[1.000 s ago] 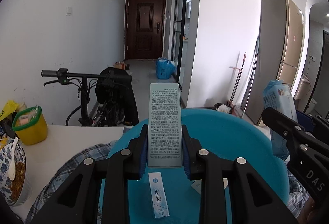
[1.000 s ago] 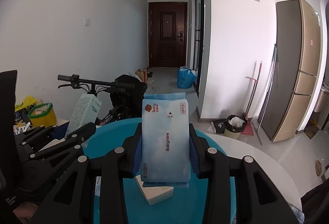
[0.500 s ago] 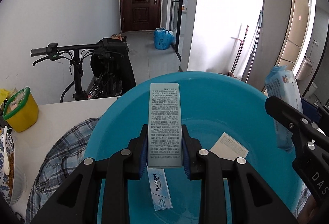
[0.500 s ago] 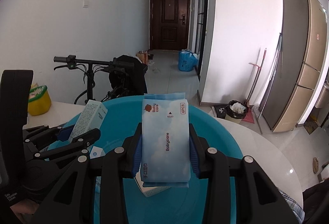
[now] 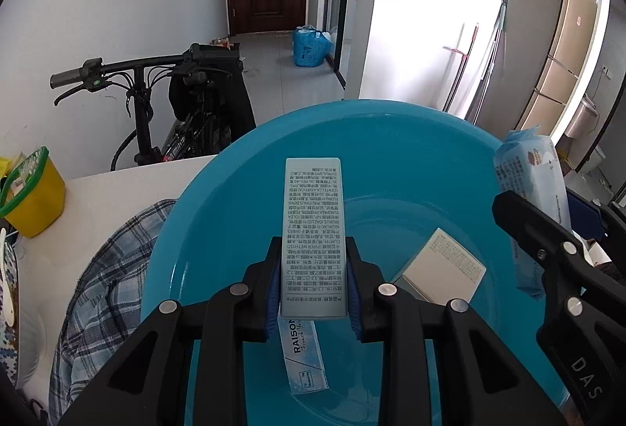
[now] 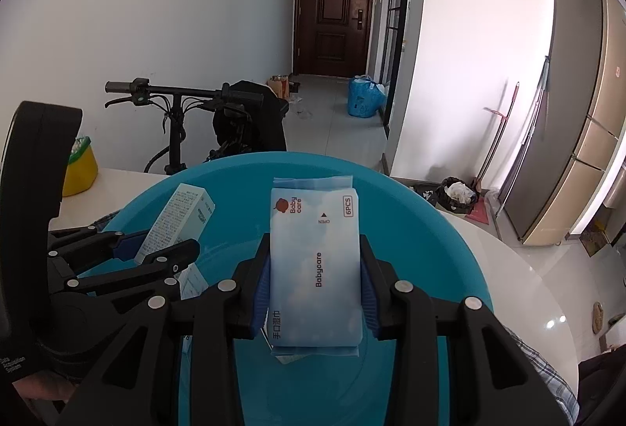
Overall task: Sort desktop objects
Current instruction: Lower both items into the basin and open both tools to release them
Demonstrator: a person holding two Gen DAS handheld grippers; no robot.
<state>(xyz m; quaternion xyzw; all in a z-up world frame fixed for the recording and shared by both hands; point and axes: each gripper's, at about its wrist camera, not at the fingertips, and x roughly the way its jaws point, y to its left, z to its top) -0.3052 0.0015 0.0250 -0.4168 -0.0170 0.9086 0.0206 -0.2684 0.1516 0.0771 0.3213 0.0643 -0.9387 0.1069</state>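
My left gripper (image 5: 313, 279) is shut on a tall pale grey-green box (image 5: 313, 230) covered in small print, held over the blue plastic basin (image 5: 391, 136). Inside the basin lie a white and blue RAISON box (image 5: 303, 359) and a white box (image 5: 444, 267). My right gripper (image 6: 315, 289) is shut on a light blue Babycare wet wipes pack (image 6: 315, 257), also above the basin (image 6: 430, 242). The wipes pack (image 5: 532, 187) and right gripper show at the right edge of the left wrist view. The left gripper with its box (image 6: 176, 218) shows at the left of the right wrist view.
The basin sits on a white round table (image 6: 520, 269) with a blue plaid cloth (image 5: 101, 277) beside it. A yellow tub with a green rim (image 5: 31, 195) and a patterned bowl (image 5: 6, 308) stand at the left. A bicycle (image 5: 187, 105) leans beyond the table.
Both grippers have sunk and tipped downward over the basin, each keeping its grip. More of the basin's inside and the boxes in it now show.
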